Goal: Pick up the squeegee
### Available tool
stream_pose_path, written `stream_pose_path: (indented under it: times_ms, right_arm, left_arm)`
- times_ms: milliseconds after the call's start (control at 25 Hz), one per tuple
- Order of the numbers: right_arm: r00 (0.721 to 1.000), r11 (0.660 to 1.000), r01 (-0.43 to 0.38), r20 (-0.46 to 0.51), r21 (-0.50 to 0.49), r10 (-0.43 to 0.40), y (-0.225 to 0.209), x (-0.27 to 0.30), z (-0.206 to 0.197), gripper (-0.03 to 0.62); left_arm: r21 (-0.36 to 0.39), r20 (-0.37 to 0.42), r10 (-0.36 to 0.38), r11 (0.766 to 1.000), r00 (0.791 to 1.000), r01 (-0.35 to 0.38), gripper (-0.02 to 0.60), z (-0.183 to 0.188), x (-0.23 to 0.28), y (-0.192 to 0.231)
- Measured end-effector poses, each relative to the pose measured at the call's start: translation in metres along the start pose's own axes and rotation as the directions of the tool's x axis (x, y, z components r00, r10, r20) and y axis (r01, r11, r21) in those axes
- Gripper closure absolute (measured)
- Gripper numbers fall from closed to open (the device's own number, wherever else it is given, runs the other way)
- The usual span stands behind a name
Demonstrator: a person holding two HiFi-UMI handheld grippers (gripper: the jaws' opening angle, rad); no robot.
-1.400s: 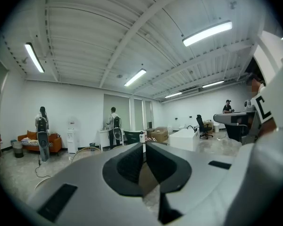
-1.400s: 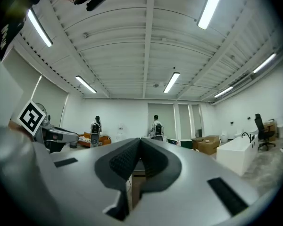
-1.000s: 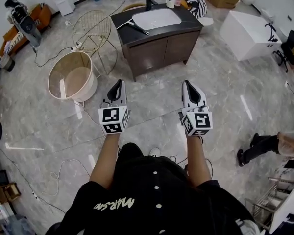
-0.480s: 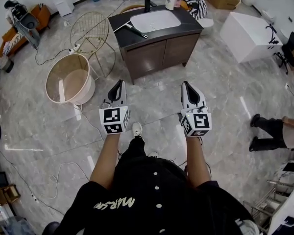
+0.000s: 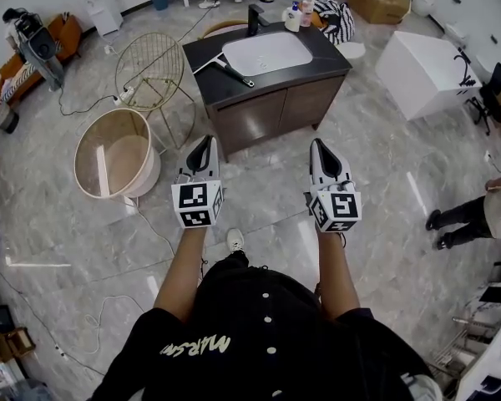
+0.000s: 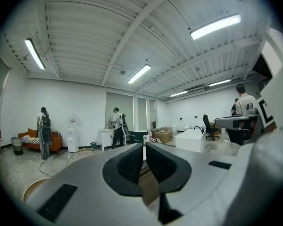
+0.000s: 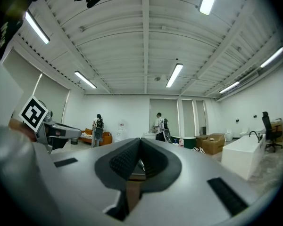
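Note:
The squeegee [image 5: 226, 68], black-handled with a pale blade, lies on the dark countertop [image 5: 326, 47] of a vanity, just left of the white basin [image 5: 267, 53], at the top of the head view. My left gripper [image 5: 203, 143] and right gripper [image 5: 320, 144] are held side by side over the marble floor. Both point toward the vanity and stop short of its front. In the left gripper view the left gripper [image 6: 145, 147] has its pads together with nothing between them. The right gripper [image 7: 140, 141] is likewise shut and empty in the right gripper view.
A round beige tub [image 5: 115, 153] and a gold wire chair [image 5: 154, 57] stand left of the vanity. A white cabinet [image 5: 422, 57] stands at the right. A faucet [image 5: 255, 13] and bottles [image 5: 296, 15] sit behind the basin. Cables [image 5: 142, 224] trail over the floor; a person's legs [image 5: 463, 218] show at far right.
The vanity, tub and chair have slid lower and nearer in the head view as I walked toward them. Both grippers stay shut and side by side. The legs at right moved further right.

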State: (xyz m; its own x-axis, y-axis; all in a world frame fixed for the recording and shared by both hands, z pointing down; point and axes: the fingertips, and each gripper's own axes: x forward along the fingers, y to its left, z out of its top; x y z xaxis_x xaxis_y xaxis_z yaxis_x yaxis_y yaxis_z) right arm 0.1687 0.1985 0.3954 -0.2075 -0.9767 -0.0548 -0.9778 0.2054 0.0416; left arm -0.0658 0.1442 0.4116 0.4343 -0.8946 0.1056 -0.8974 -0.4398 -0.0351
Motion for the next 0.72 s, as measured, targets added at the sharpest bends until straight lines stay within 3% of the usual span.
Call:
stream_pose_path:
  times_ms: [720]
  right_arm:
    - [0.999,0.999,0.033,-0.022,-0.03,-0.034,0.001,0.146,-0.006,0.597]
  left_arm:
    - [-0.013,-0.003,-0.022,1.0,1.0,0.022,0.557,0.007,0.118,0.094]
